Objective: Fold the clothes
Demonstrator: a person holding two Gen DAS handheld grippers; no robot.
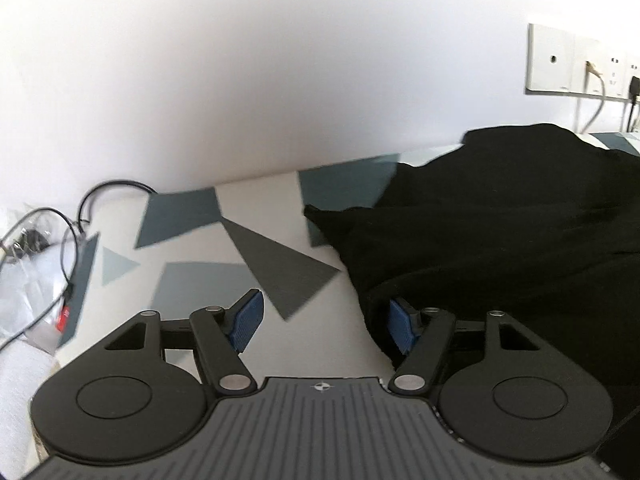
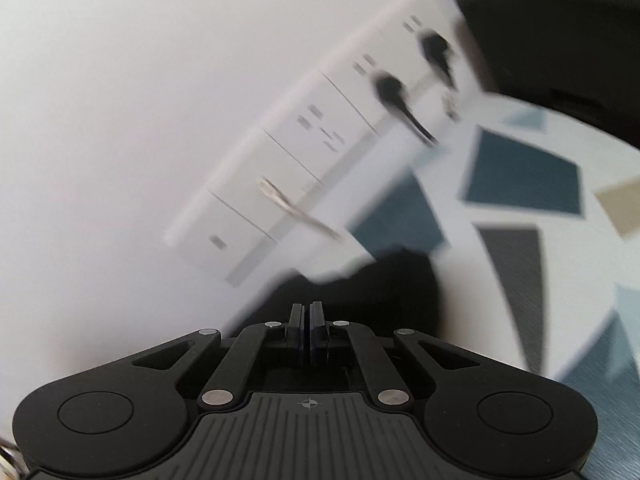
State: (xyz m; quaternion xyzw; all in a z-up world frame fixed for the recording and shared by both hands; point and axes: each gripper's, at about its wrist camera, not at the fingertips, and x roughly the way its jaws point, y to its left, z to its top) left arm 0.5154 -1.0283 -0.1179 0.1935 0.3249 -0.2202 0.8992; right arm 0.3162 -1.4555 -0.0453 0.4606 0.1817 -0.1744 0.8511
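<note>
A black garment lies rumpled in a thick heap on the patterned bench, just below the wall sockets. The left tool is spread wide at the garment's near edge, one blue pad touching cloth. The right tool is pressed together; dark cloth lies just beyond it, whether pinched I cannot tell.

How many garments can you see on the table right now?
1: a black garment heaped on the right of the patterned table, its near edge by the open left gripper. The dark cloth ahead of the shut right gripper looks like the same piece. Others may be hidden.
</note>
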